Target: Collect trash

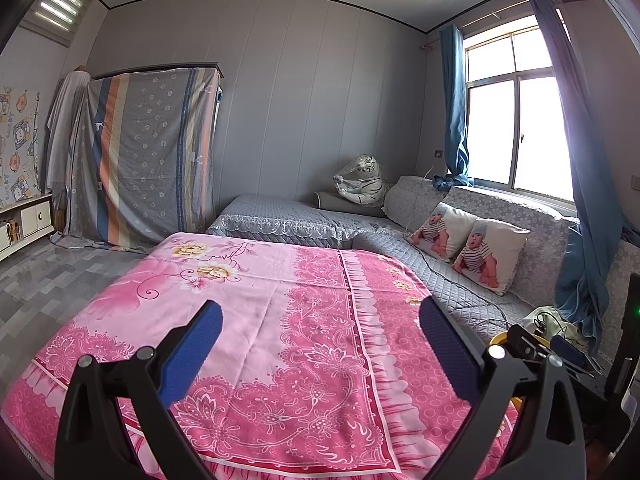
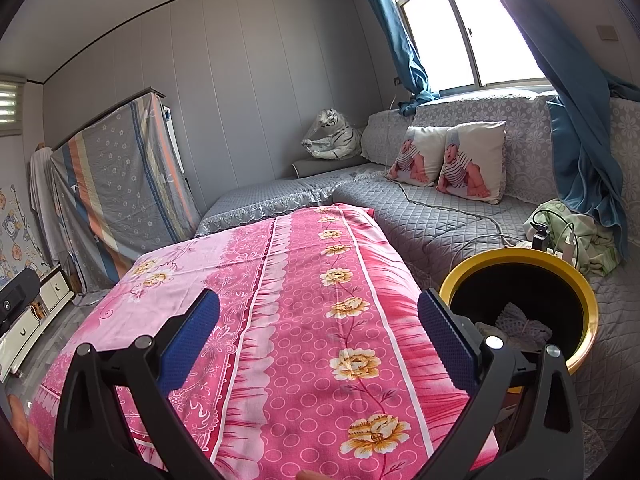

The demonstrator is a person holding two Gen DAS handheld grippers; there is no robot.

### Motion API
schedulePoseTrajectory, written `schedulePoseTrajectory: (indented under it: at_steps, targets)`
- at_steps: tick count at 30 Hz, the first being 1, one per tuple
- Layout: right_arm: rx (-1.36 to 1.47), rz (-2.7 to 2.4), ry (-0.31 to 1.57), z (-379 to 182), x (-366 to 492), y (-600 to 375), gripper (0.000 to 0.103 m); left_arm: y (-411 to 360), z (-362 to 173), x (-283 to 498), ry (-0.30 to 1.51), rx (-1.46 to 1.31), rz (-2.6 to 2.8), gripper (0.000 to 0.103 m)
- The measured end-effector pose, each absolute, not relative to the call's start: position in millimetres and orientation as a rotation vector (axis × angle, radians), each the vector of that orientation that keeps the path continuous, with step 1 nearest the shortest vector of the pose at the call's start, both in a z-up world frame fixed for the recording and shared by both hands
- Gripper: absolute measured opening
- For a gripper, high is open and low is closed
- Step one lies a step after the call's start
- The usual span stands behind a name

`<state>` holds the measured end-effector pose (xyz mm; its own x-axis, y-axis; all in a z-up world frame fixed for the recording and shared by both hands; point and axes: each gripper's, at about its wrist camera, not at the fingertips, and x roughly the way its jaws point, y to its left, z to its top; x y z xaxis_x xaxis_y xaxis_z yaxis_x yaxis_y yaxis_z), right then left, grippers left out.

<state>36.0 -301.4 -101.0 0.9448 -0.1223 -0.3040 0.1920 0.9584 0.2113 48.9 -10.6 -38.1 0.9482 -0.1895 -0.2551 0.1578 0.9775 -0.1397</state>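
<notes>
A yellow-rimmed black trash bin (image 2: 588,300) stands to the right of the pink floral cloth (image 2: 312,320) that covers a table. White crumpled trash (image 2: 520,322) lies inside the bin. My right gripper (image 2: 320,328) is open and empty above the cloth, its right finger next to the bin's rim. My left gripper (image 1: 320,340) is open and empty above the same cloth (image 1: 280,320). The bin's yellow rim (image 1: 500,338) shows partly behind the other gripper in the left wrist view. I see no loose trash on the cloth.
A grey quilted sofa (image 2: 440,216) with two baby-print cushions (image 2: 472,164) runs along the window wall. A power strip with plugs (image 2: 556,244) and a green cloth (image 2: 588,240) lie on it. A covered wardrobe (image 1: 148,152) stands at the back left.
</notes>
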Motion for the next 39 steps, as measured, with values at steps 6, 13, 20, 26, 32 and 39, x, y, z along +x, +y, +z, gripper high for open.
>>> schedulePoseTrajectory:
  at_steps: [6,13,20,26,32,39]
  targets:
    - [0.241,-0.162,0.292,-101,36,-301,0.095,-11,-37,49,0.269,-0.12,-0.177,0.095]
    - [0.242,-0.161,0.294,-101,36,-302,0.095,-9,-37,48,0.271,-0.122,-0.179,0.095]
    - [0.242,-0.161,0.294,-101,36,-302,0.095,-9,-37,48,0.27,-0.121,-0.179,0.095]
    - [0.243,-0.162,0.294,-101,36,-302,0.095,-9,-36,42,0.213,-0.098,-0.149,0.095]
    - [0.244,-0.161,0.297,-102,36,-301,0.095,-7,-33,49,0.26,-0.104,-0.16,0.095]
    - [0.245,-0.164,0.296,-103,35,-301,0.095,-2,-35,53,0.274,-0.13,-0.153,0.095]
